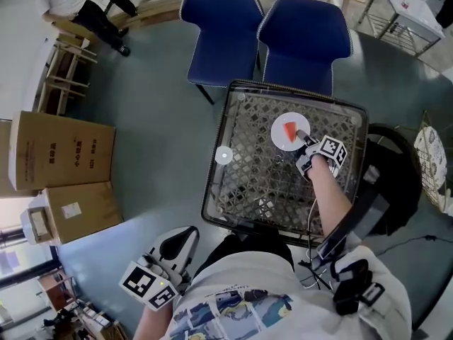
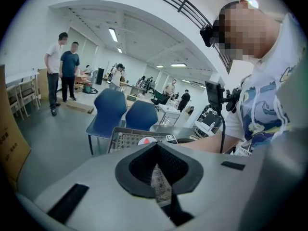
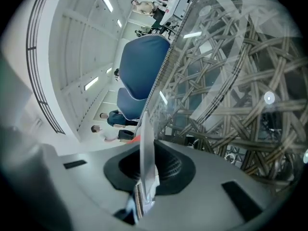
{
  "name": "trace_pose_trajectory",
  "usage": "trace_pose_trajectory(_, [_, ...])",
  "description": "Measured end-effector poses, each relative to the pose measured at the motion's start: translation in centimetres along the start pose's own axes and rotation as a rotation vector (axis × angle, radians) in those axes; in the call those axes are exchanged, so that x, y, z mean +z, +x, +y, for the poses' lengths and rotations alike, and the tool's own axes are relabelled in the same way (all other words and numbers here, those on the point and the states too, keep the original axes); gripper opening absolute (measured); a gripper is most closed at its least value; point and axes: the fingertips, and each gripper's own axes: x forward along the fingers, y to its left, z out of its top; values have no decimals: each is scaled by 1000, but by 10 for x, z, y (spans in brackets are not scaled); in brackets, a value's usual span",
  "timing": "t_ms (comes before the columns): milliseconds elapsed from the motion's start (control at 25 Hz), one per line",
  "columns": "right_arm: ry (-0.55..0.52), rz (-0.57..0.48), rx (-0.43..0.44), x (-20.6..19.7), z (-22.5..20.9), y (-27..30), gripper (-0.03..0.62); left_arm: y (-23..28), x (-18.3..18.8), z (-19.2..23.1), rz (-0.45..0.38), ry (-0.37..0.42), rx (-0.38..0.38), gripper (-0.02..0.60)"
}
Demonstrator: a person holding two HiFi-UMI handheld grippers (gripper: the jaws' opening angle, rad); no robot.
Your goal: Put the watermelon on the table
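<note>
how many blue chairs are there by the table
2. One blue chair stands past the table's far left corner, the other beside it on the right. None seems hidden.

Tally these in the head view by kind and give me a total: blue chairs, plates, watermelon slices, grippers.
Blue chairs: 2
Plates: 1
Watermelon slices: 1
Grippers: 2, the left gripper and the right gripper
Total: 6
</note>
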Motion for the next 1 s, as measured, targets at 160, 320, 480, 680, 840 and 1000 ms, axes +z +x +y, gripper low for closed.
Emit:
trace_pose_trajectory(160, [-49,-5,-39,8,-5,3,28,7,-4,-2,14,-26,0,9])
trace_pose_trajectory(320, [-154,4,-115,6,-4,1,30,7,-1,-6,15,-18,-8,9])
trace_pose_trajectory(480, [-275,29,-215,5,-6,5,49,5,2,-5,17,-3,-13,9])
trace_pose_trajectory(680, [-369,49,-296,7,-7,7,75,6,0,-2,27,2,-14,9])
trace_pose_trajectory(840, [-407,56,-351,7,-9,9,88,8,-3,-1,29,3,-12,9])
trace_pose_trajectory(1000, [-512,74,-426,9,-7,8,113,7,-4,-1,31,1,-10,9])
